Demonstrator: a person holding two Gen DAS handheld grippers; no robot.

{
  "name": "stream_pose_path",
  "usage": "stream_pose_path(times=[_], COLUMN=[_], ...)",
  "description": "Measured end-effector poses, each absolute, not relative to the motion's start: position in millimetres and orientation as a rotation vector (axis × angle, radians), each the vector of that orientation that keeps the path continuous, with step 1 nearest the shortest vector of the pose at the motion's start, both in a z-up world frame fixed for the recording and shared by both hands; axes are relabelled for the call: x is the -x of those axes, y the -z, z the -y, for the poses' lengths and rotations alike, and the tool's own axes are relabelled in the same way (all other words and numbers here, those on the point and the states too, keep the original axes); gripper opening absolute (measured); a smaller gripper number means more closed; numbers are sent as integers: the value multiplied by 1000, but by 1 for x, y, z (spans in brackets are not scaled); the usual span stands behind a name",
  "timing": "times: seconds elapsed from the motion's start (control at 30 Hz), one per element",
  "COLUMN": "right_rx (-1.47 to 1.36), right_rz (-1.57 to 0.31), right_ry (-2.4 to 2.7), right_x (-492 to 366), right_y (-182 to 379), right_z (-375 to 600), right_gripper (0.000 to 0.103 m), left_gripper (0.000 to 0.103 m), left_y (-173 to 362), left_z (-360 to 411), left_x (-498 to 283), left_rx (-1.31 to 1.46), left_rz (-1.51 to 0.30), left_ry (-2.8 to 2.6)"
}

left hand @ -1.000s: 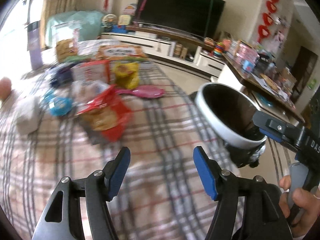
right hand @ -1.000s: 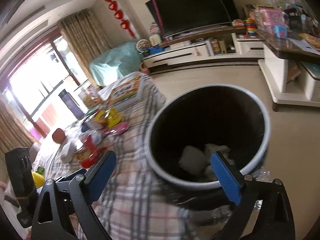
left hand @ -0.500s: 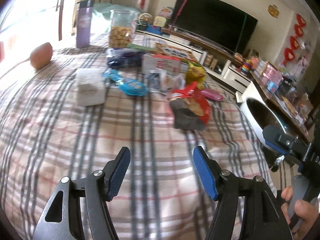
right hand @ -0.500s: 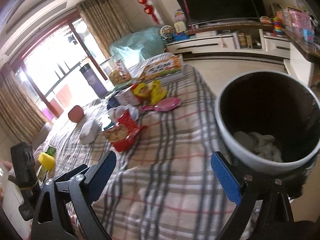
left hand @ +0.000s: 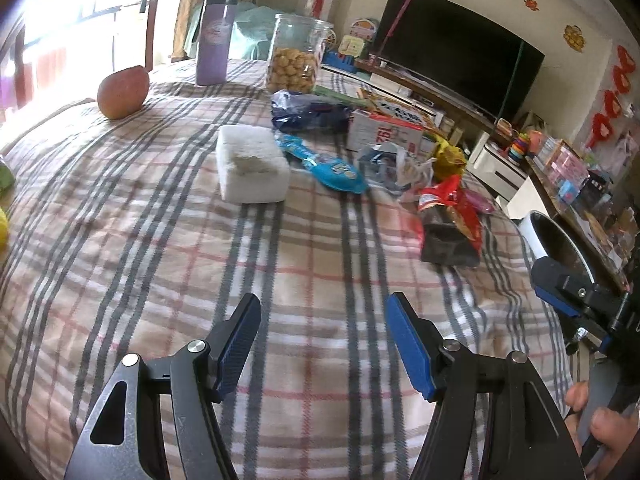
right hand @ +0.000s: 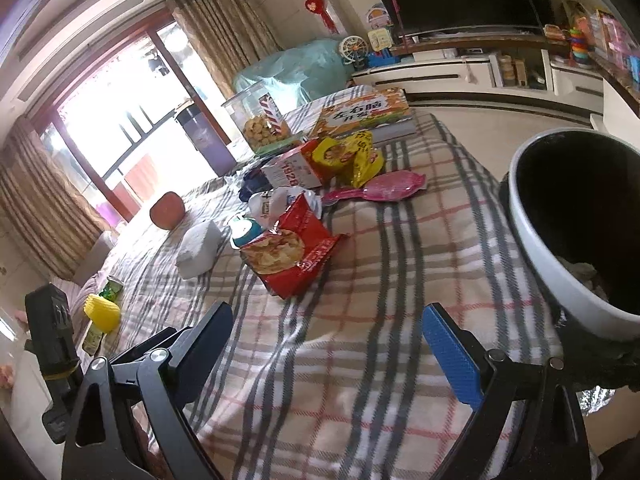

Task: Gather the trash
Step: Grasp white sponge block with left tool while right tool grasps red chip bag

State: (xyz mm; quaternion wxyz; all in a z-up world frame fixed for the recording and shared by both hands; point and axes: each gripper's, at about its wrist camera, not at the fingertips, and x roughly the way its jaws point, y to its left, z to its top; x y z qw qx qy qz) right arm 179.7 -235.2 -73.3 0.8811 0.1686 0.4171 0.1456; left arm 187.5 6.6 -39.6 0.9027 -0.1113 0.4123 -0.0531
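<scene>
- Trash here is a cluster of wrappers on the plaid-clothed surface (left hand: 168,240): the torn red crisp packet (left hand: 452,220) at centre right of the left wrist view, and a blue foil wrapper (left hand: 332,166) beside a crumpled white plastic bag (left hand: 396,164) just above it.
- The white-rimmed black bin (right hand: 576,232) stands at the right edge of the right wrist view, paper already inside.
- Our left tool (left hand: 322,344) hangs with fingers apart and nothing between them; the right tool (right hand: 328,344) likewise gapes empty.
- We judge the red packet is nearest. To take it well, we should come in low, pinch a raised edge, and avoid snagging the cloth.
- We would leave the white tissue pack (left hand: 252,164) and the clear biscuit jar (left hand: 296,56) alone.
</scene>
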Motion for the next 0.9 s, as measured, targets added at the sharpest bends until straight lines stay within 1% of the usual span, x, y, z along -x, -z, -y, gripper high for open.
stream_pose_path(times=[0.43, 0.53, 0.6, 0.87, 0.9], right_rx=[-381, -395, -409, -463, -465], right_rz=[-903, -904, -903, -938, -936], right_ry=[-355, -357, -362, -365, -364], right_x=[-204, -211, -218, -245, -245], right_y=[87, 87, 88, 103, 103], right_z=[209, 207, 203, 193, 193], right_gripper=[96, 96, 96, 96, 92], left_gripper=[66, 71, 72, 71, 70], left_y=[46, 45, 45, 53, 55], left_z=[-30, -33, -35, -43, -42], left_x=[-224, -238, -248, -293, -296], left_rx=[261, 251, 244, 229, 220], left_rz=[-861, -847, -838, -842, -842], left_ry=[81, 57, 42, -5, -7])
